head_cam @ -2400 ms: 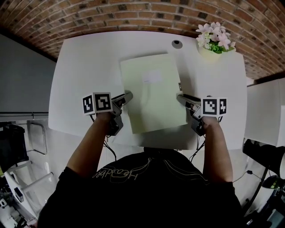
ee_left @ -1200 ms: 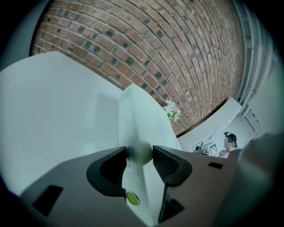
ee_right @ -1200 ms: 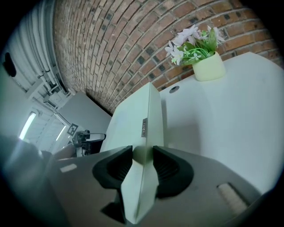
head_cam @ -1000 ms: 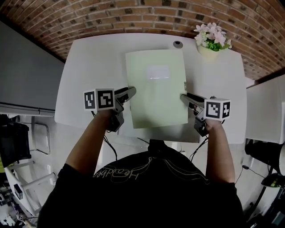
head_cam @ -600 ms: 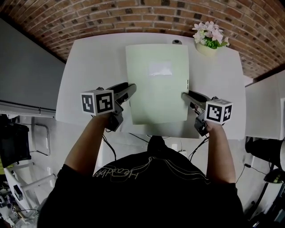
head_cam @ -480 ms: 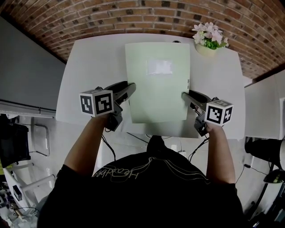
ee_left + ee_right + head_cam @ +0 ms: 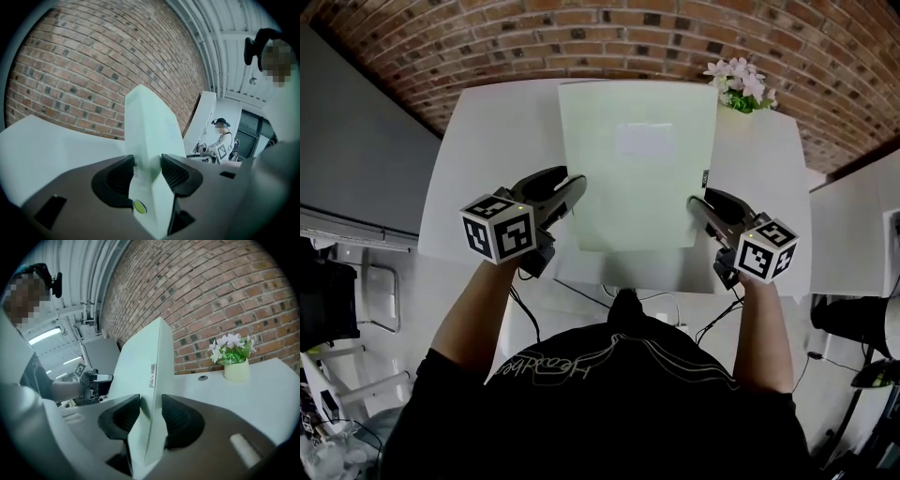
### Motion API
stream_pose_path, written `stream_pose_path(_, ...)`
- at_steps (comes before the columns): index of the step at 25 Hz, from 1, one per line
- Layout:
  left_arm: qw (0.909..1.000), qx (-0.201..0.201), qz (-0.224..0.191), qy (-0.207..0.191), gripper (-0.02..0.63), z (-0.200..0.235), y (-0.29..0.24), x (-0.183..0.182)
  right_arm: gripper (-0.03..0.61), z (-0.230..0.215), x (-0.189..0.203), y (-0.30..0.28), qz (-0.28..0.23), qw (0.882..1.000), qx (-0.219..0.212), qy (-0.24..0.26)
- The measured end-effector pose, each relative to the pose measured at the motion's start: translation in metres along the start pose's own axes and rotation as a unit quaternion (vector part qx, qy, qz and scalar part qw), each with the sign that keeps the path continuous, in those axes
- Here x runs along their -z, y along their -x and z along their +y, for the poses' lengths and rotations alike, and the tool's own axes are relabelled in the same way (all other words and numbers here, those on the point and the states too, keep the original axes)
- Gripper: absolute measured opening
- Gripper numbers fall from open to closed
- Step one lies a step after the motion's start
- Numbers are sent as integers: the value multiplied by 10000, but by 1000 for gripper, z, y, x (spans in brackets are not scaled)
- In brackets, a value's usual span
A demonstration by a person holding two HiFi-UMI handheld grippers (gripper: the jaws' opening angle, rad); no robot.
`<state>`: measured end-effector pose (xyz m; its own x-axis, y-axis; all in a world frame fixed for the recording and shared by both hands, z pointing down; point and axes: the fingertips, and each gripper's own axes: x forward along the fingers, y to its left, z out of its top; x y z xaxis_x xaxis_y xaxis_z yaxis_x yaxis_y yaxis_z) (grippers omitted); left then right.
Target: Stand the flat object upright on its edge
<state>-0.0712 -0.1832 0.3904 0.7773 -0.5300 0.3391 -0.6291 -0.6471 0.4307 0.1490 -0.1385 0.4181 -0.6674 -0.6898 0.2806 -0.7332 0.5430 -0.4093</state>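
Observation:
A pale green flat folder [image 7: 637,164] with a white label is held tilted up over the white table [image 7: 478,178], its near edge raised and its far edge toward the brick wall. My left gripper [image 7: 572,192] is shut on the folder's left edge, which runs between the pads in the left gripper view [image 7: 150,140]. On the right edge my right gripper [image 7: 694,208] is shut too, and the right gripper view shows the folder [image 7: 147,376] clamped between both pads. Whether the far edge touches the table is hidden.
A cream pot of pink flowers [image 7: 741,86] stands at the table's far right corner, close to the folder's top right corner, and shows again as the flower pot [image 7: 236,363] in the right gripper view beside a small round grommet [image 7: 202,378]. A brick wall [image 7: 609,33] runs behind.
Both grippers have risen with the folder and rolled. The folder has swung from lying nearly flat to a steep tilt, its near edge lifted, and now covers the grommet.

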Motion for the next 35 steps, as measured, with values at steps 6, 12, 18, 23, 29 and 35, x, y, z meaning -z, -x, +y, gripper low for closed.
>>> stream_pose_path(6, 9981, 62, -67, -607, 190, -12, 3, -11, 148, 6, -16, 10, -174, 9975, 166, 660)
stream_pose_path(12, 9939, 93, -225, -1076, 190, -20, 3, -22, 144, 5, -26, 14, -290, 9945, 266, 968)
stream_pose_path(18, 9886, 73, -266, -1478, 190, -20, -2, -28, 141, 0, -28, 11, -315, 9909, 378, 1250)
stream_pose_path(23, 9860, 18, -215, -1655, 190, -15, -7, -24, 138, -6, -28, 5, -231, 9877, 478, 1469)
stream_pose_path(29, 9782, -102, -214, -2063, 189, -14, -15, -23, 133, -18, -19, -2, -106, 9842, 659, 1639)
stream_pose_path(35, 9723, -161, -41, -2330, 187, -9, -24, -14, 129, -31, -7, -8, 42, 9829, 800, 1660)
